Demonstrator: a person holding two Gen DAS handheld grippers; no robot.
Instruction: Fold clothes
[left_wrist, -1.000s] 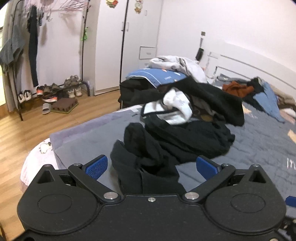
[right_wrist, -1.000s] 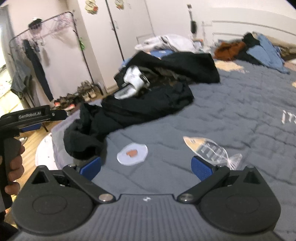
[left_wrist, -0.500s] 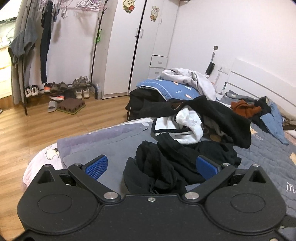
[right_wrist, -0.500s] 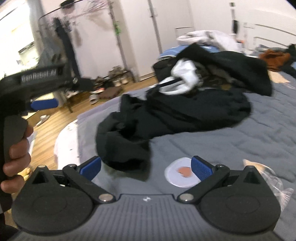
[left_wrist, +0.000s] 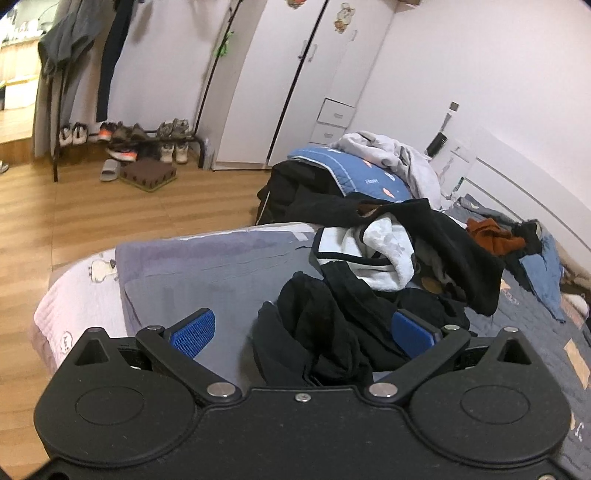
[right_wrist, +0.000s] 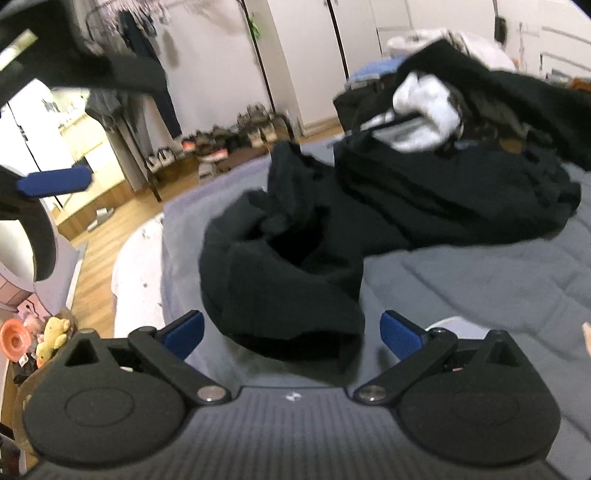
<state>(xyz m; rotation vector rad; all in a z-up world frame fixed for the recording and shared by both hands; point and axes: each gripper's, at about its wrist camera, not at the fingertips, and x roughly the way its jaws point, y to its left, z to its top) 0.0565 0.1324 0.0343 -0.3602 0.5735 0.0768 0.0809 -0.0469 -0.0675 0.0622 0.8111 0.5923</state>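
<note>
While both sets of tongs stand spread wide and empty, the black garment (left_wrist: 321, 332) lies bunched on the grey bed (left_wrist: 207, 273), its near end between the left gripper (left_wrist: 301, 332) pads and just ahead of the right gripper (right_wrist: 291, 330). Beyond it, a white garment (left_wrist: 380, 254) tops the heap.

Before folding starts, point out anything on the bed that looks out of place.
The clothes lie in a tangled heap, not flat: a black garment is bunched near the grey bedspread edge, with a white garment wadded in behind it. Both grippers are open and hold nothing.
</note>
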